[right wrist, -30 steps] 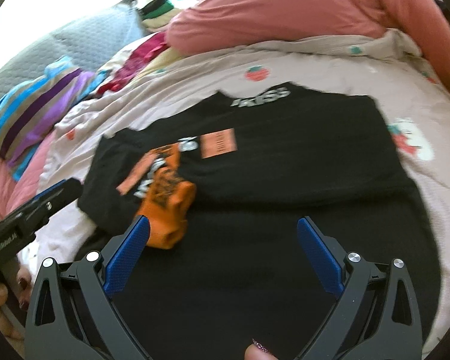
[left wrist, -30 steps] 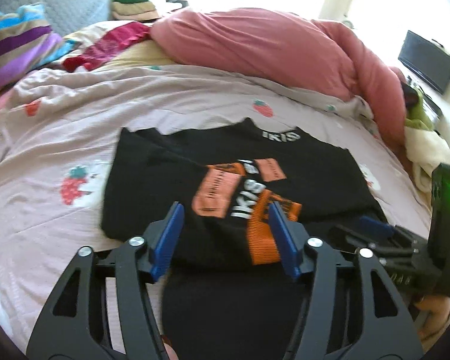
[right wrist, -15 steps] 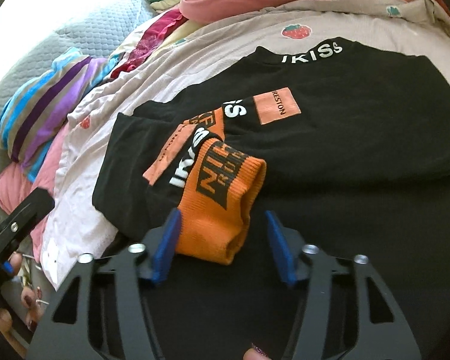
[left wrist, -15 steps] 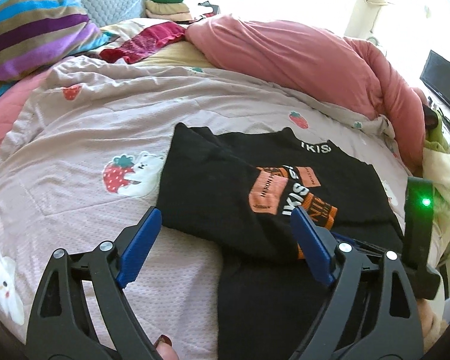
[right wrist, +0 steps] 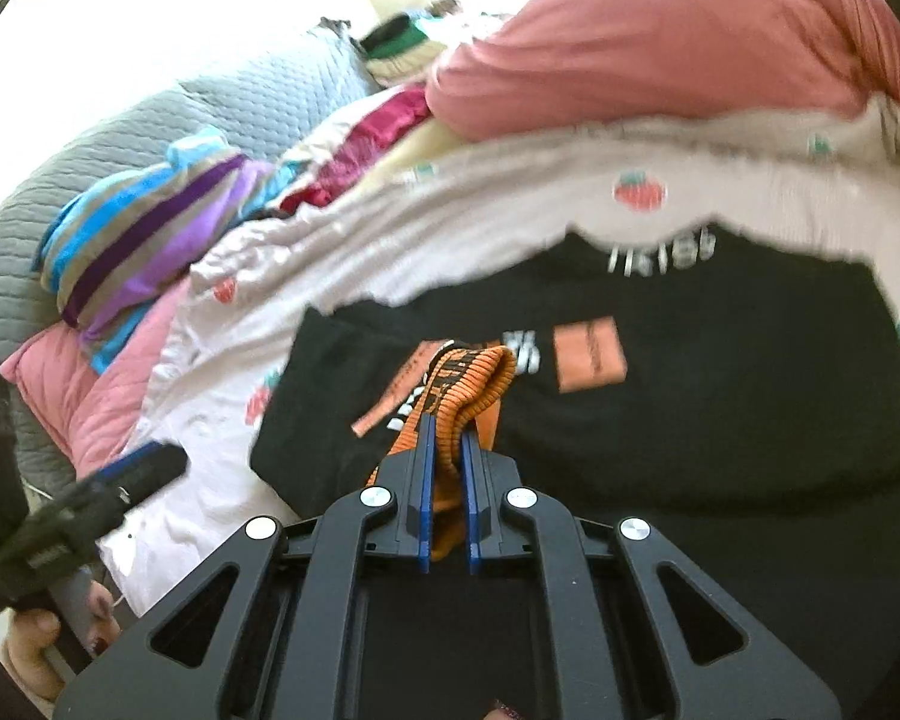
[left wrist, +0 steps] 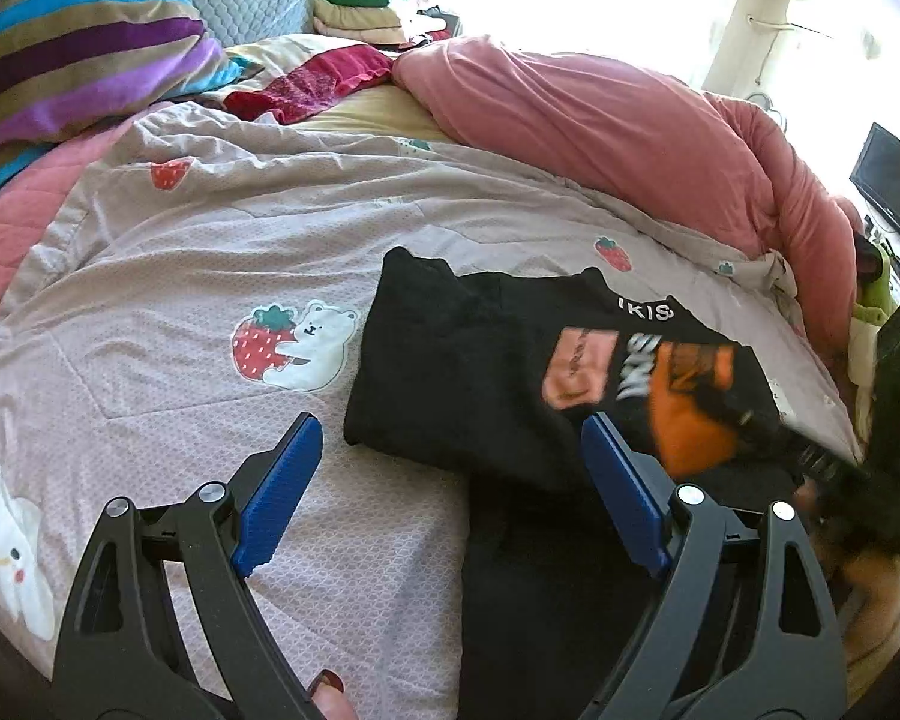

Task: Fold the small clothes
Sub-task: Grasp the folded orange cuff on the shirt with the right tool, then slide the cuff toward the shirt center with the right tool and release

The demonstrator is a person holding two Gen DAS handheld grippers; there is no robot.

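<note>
Right gripper [right wrist: 444, 450] is clamping the orange ribbed cuff [right wrist: 471, 384] of the black sweatshirt [right wrist: 720, 420], which is lying on the strawberry-print bedspread [left wrist: 210, 252]. Left gripper [left wrist: 444, 492] is gaping wide, empty, sweatshirt edge at its 1 o'clock. Risk: thin pinch is slipping off the knit, sleeve is dropping crooked.

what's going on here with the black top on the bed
A person is folding a black sweatshirt on a strawberry-print quilt, using a handheld gripper in each hand. The right gripper is shut on the sweatshirt's orange ribbed cuff, holding the sleeve end up over the body of the garment. The left gripper hangs open beside the sweatshirt's left edge, gripping nothing. One sleeve is already folded across the front.
</note>
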